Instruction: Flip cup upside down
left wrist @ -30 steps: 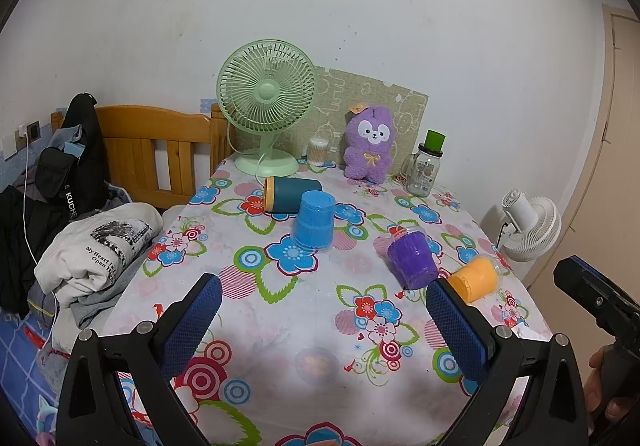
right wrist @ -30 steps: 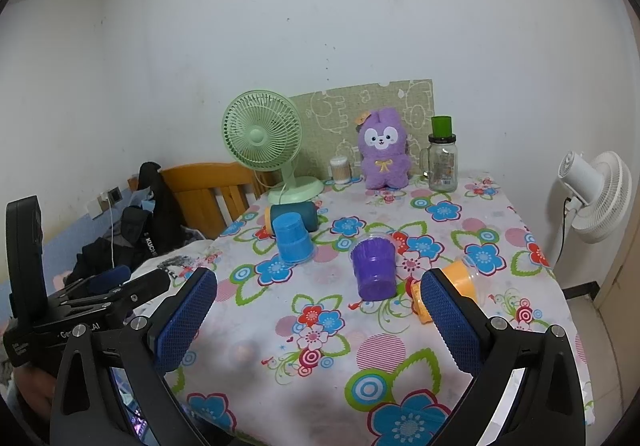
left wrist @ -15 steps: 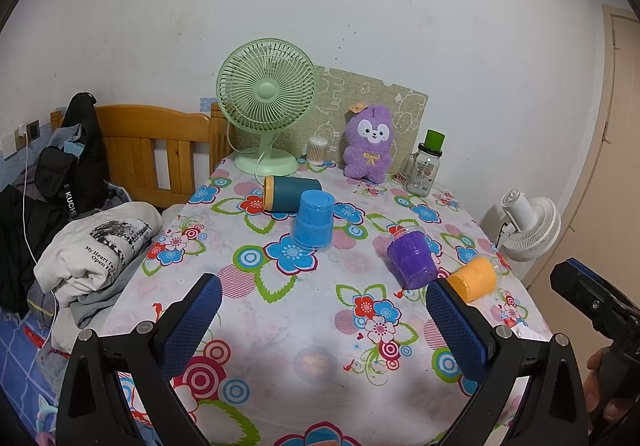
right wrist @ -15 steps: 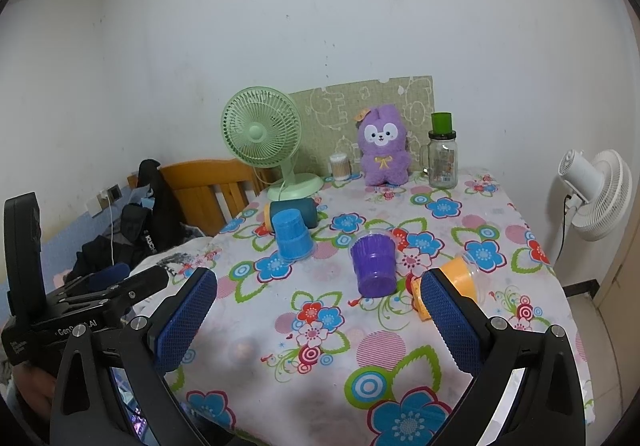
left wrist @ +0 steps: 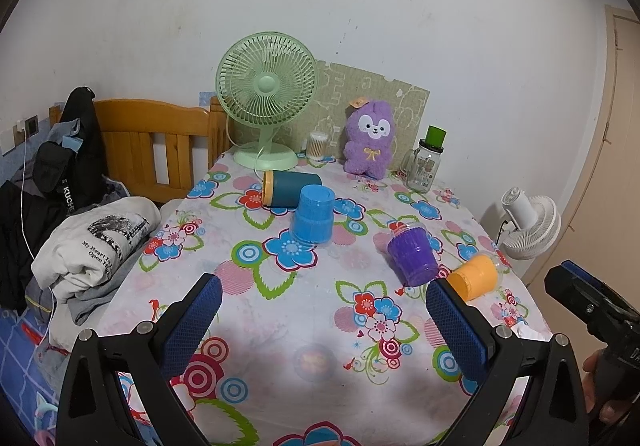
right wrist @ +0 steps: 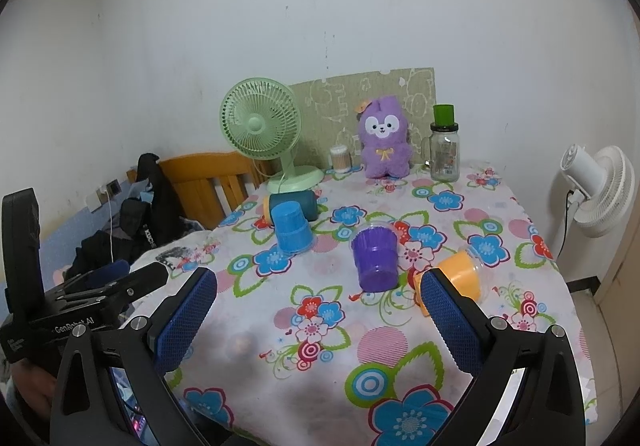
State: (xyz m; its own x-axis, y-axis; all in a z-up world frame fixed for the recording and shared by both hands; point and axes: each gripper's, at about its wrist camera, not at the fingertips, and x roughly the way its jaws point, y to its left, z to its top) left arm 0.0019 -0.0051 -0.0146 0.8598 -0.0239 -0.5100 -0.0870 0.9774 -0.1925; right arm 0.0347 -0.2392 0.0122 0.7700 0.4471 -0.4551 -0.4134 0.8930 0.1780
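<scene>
Several cups are on the flowered tablecloth [left wrist: 280, 326]. A blue cup [left wrist: 313, 219] [right wrist: 292, 228] stands upside down. A purple cup [left wrist: 412, 256] [right wrist: 376, 260] stands near it, and I cannot tell which end is up. An orange cup [left wrist: 474, 276] [right wrist: 460, 278] lies on its side at the right. A dark teal cup [left wrist: 292, 188] [right wrist: 296, 204] with a yellow rim lies on its side behind the blue one. My left gripper [left wrist: 324, 320] is open and empty over the table's near edge. My right gripper [right wrist: 318, 320] is open and empty, also short of the cups.
A green desk fan [left wrist: 266, 94], a purple plush toy [left wrist: 370, 140], a glass jar with green lid [left wrist: 426, 162] and a small cotton-swab jar [left wrist: 316, 146] stand at the back. A wooden headboard [left wrist: 152, 138] and clothes [left wrist: 92, 246] lie left. A white floor fan [left wrist: 528, 222] stands right.
Almost nothing has changed. The right wrist view has shifted very slightly; both grippers stay open and the cups have not moved.
</scene>
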